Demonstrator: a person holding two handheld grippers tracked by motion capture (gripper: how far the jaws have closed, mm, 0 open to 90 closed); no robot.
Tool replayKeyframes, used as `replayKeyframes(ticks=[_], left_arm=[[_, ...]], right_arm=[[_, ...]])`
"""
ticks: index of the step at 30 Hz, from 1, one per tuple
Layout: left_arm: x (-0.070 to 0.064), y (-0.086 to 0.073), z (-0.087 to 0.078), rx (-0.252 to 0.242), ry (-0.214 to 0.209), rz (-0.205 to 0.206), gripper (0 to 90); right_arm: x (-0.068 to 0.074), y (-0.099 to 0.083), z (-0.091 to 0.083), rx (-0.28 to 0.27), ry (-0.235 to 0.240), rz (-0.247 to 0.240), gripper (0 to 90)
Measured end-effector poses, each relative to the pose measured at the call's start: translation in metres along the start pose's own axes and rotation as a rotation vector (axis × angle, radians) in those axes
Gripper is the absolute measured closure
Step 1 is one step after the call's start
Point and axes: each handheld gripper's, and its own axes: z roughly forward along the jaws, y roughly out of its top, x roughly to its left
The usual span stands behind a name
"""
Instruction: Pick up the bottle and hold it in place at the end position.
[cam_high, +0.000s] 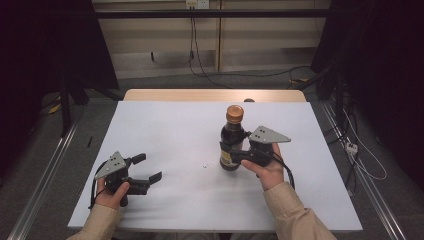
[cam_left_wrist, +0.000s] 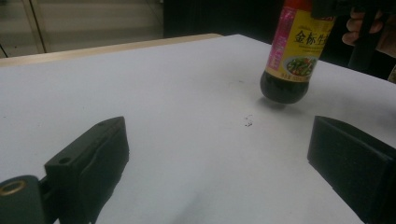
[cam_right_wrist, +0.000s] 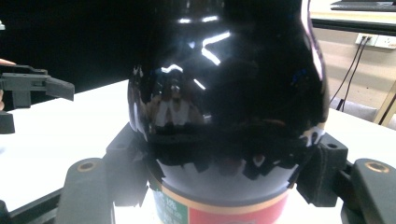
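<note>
A dark sauce bottle (cam_high: 233, 136) with an orange cap stands upright right of the table's middle. My right gripper (cam_high: 231, 151) is shut on the bottle's lower body from the right, held by a hand. Its own view shows the glossy black bottle (cam_right_wrist: 224, 93) pressed between both jaws of the right gripper (cam_right_wrist: 224, 172). The left gripper view shows the bottle (cam_left_wrist: 294, 56) with its yellow label, its base apparently just above the sheet. My left gripper (cam_high: 149, 167) rests low near the front left, open with nothing between its jaws; in its own view the left gripper (cam_left_wrist: 219, 158) faces bare sheet.
A white sheet (cam_high: 175, 125) covers the table, with a wooden edge (cam_high: 215, 95) at the back. A few dark specks (cam_high: 205, 165) lie left of the bottle. Metal rails run along both sides, and cables and a power strip (cam_high: 351, 147) lie on the floor.
</note>
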Motion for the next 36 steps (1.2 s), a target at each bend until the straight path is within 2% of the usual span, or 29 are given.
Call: replayKeyframes(ticks=[5,15,22,36], left_arm=[[0.000,0.000,0.000,0.004,-0.001,0.001,5.3],[-0.001,-0.001,0.001,0.005,-0.006,0.000,5.3],[0.000,-0.001,0.001,0.005,-0.006,-0.001,5.3],[0.000,0.000,0.000,0.004,-0.006,0.003,5.3]], right_arm=[[-0.003,0.002,0.007,0.001,-0.004,0.003,30.3],[-0.005,0.005,0.023,0.008,-0.007,-0.020,28.7],[-0.010,0.006,0.031,0.006,-0.014,0.006,28.7],[-0.012,0.013,0.052,0.001,-0.010,0.001,28.7]])
